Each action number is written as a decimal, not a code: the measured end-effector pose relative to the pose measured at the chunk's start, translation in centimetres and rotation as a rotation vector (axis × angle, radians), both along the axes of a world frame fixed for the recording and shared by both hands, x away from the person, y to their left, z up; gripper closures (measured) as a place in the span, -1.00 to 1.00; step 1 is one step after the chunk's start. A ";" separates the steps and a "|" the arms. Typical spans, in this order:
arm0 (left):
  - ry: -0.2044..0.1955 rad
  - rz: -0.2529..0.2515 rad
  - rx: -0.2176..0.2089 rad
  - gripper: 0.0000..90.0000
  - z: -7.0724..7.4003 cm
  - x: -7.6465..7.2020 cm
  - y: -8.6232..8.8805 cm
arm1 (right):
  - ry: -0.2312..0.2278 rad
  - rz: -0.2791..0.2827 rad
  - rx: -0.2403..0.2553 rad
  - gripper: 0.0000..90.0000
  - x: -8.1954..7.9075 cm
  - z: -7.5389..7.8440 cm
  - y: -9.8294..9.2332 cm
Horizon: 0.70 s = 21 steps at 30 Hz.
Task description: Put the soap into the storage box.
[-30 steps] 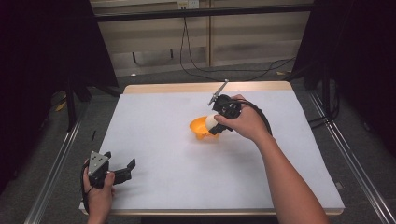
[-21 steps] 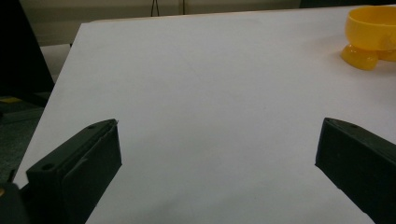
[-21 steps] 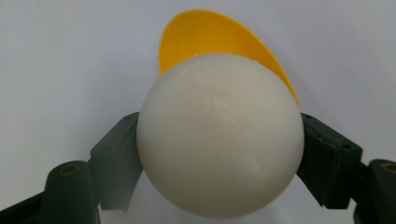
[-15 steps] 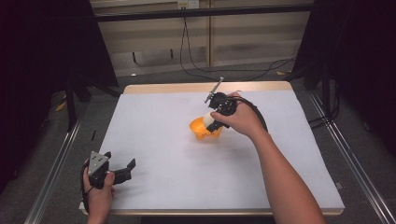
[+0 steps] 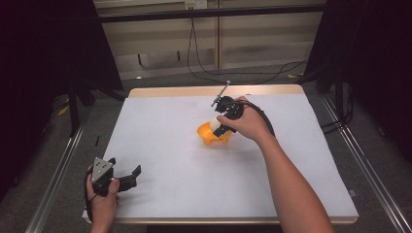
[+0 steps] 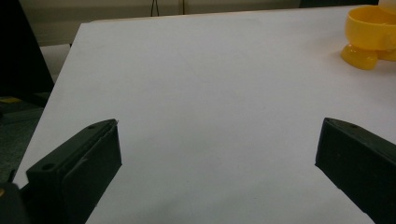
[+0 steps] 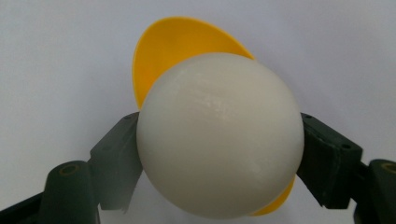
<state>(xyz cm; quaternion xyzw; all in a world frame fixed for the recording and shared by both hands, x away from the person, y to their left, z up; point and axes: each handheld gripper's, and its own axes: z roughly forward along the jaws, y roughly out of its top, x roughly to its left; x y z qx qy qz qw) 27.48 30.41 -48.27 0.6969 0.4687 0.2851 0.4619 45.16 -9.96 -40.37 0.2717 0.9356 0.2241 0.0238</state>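
The right gripper [image 7: 219, 154] has its jaws clamped on a white egg [image 7: 219, 135], held directly over the yellow egg cup [image 5: 213, 136], which stands near the middle of the white table [image 5: 160, 121], somewhat toward the far edge. To seat it well, I would keep the egg centred over the cup's rim, lower straight down, and only loosen once it rests. The left gripper [image 5: 127, 177] sits at the near left corner, jaws spread wide and empty.
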 end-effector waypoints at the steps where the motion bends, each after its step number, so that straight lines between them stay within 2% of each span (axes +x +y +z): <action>1: 0.000 0.000 0.000 -1.00 0.0 0.0 0.0 | 0.000 0.004 0.002 -0.48 0.0 0.0 0.0; 21: -0.001 -0.002 0.001 -1.00 0.0 0.0 0.0 | 0.000 -0.003 -0.001 -0.49 0.4 -0.6 0.3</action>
